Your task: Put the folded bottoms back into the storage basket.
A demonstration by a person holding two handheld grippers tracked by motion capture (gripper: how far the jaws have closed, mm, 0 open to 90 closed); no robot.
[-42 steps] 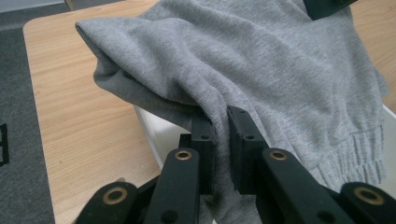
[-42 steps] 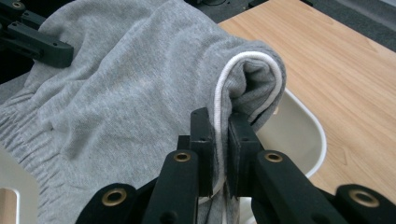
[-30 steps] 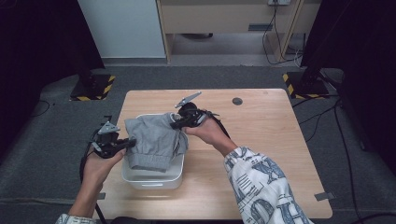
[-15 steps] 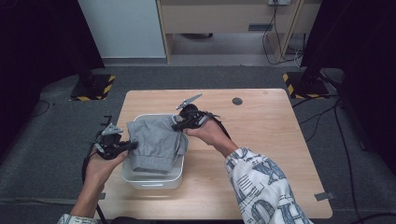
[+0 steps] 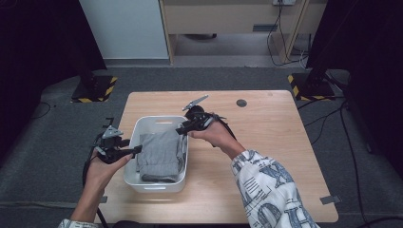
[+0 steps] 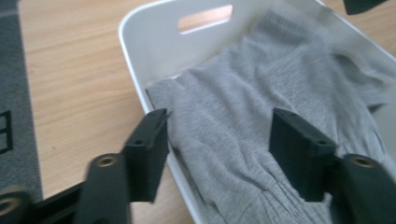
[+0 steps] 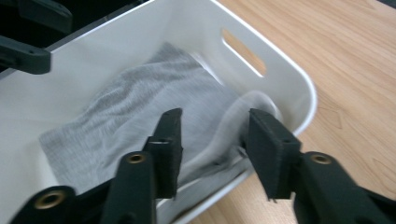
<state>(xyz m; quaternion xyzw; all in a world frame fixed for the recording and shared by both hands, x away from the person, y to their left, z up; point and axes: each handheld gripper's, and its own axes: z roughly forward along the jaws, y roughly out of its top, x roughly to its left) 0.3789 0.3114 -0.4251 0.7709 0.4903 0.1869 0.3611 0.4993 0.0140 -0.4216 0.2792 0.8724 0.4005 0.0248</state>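
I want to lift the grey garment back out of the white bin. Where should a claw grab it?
Probably at the grey garment's bunched edge by the white bin's right wall, coming from above: that fold rises off the floor, while the middle lies flat. The right claw, open, is nearest.

Black tools w/ brass screws; right sleeve (image 5: 268,190) white, dark print.

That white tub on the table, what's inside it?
A folded grey garment lies in the white tub, covering most of its floor; anything beneath it is hidden.
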